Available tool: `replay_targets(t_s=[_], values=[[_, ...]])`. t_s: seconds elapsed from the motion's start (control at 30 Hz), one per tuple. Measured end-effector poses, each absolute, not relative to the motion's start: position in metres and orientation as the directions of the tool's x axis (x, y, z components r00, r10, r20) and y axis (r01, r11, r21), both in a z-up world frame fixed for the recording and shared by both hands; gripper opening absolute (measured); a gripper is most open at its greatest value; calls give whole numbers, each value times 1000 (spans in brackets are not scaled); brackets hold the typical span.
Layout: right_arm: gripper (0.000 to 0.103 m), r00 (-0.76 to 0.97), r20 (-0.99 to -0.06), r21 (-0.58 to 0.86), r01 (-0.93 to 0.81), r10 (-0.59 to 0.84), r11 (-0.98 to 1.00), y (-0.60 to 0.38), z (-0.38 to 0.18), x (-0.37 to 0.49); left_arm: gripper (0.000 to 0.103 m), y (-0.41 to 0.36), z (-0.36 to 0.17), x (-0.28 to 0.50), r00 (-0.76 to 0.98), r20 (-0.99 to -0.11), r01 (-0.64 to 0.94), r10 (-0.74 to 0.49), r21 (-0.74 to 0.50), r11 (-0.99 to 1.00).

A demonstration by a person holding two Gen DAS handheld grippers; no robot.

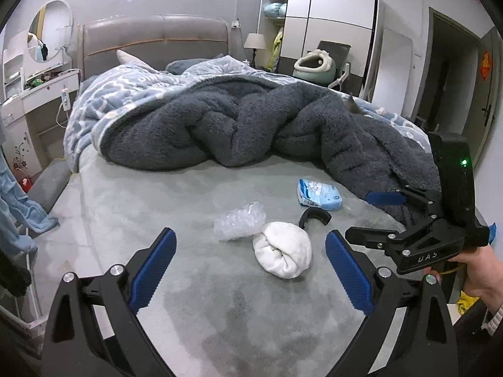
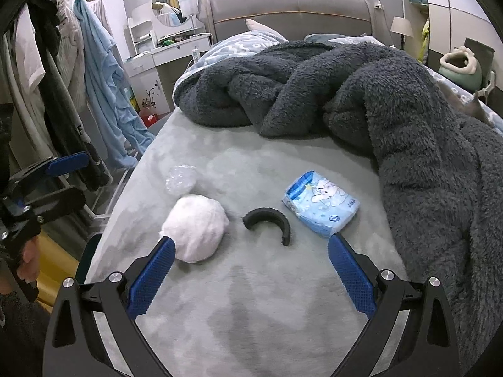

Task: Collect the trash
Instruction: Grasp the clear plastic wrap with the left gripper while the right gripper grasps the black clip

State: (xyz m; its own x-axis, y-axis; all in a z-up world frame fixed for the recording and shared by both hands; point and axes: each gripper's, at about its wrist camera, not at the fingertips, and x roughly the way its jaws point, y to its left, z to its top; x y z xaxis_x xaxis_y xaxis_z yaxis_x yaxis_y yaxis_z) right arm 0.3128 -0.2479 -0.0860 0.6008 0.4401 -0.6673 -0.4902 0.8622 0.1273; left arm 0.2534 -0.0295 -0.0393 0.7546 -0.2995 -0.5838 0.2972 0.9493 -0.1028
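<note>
four loose things lie on the bed point(image 2: 251, 314) ahead of us, and both grippers hang wide open over the grey sheet with nothing in either. largest first: the dark fleecy blanket point(image 2: 393, 100) is heaped just behind and to the right of the pieces, and we judge it the main snag, since a careless reach on that side could catch pile in the fingers, or nudge a piece under a fold where we lose it. next down, the white rolled cloth ball point(image 1: 282, 249) sits between our left gripper point(image 1: 250, 245) fingers' line of sight, close in; it looks more like laundry than rubbish, so we risk picking the wrong thing. touching it at the far left is the clear bubble wrap point(image 1: 239, 220), springy and see-through, likely to slip or drag the ball along if pinched near the contact. over on the right, the blue tissue packet point(image 2: 320, 204) lies just ahead of the right gripper point(image 2: 251, 248), its near corner almost at the right fingertip; soft film, so a shallow pinch may slide off. smallest, the black curved plastic piece point(image 2: 267, 223) lies apart between ball and packet, flat on soft bedding, so closing fingers may press it into the sheet rather than lift it. no bin shows in either view.
</note>
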Motion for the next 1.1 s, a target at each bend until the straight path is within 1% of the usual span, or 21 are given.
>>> replay_targets(t_s=[0.17, 0.2, 0.23, 0.27, 0.3, 0.33, 0.47, 0.67, 0.83, 0.9, 1.07, 1.1], values=[[98, 577, -664, 195, -479, 475, 856, -260, -92, 319, 97, -34, -54, 271, 735, -601, 303, -313, -122, 945], [95, 577, -665, 198, -475, 473, 858, -262, -93, 320, 96, -35, -57, 275, 732, -604, 303, -315, -125, 945], [88, 575, -666, 201, -475, 475, 857, -263, -95, 321, 96, -35, -60, 278, 729, -608, 303, -316, -128, 944], [84, 567, -669, 208, -479, 482, 853, -263, -97, 322, 95, -36, -64, 283, 723, -614, 300, -316, -134, 945], [78, 562, -669, 213, -482, 487, 850, -263, -98, 323, 94, -36, -66, 287, 721, -615, 300, -320, -140, 944], [77, 558, -670, 217, -484, 490, 848, -263, -100, 324, 94, -36, -68, 289, 720, -615, 299, -322, -144, 943], [77, 548, -669, 251, -470, 503, 846, -262, -107, 332, 94, -40, -76, 306, 713, -622, 289, -324, -160, 944], [72, 544, -661, 268, -471, 516, 840, -254, -106, 343, 91, -42, -86, 327, 707, -627, 285, -328, -172, 943], [68, 536, -673, 275, -460, 511, 844, -251, -115, 354, 86, -35, -93, 339, 696, -637, 268, -331, -197, 943], [67, 531, -680, 275, -455, 506, 847, -250, -120, 359, 82, -33, -97, 342, 688, -643, 264, -338, -213, 941], [65, 517, -688, 276, -463, 509, 842, -242, -124, 367, 78, -30, -105, 348, 665, -657, 255, -356, -248, 935], [64, 515, -691, 269, -468, 507, 842, -240, -123, 367, 75, -31, -106, 348, 659, -658, 262, -364, -254, 931]])
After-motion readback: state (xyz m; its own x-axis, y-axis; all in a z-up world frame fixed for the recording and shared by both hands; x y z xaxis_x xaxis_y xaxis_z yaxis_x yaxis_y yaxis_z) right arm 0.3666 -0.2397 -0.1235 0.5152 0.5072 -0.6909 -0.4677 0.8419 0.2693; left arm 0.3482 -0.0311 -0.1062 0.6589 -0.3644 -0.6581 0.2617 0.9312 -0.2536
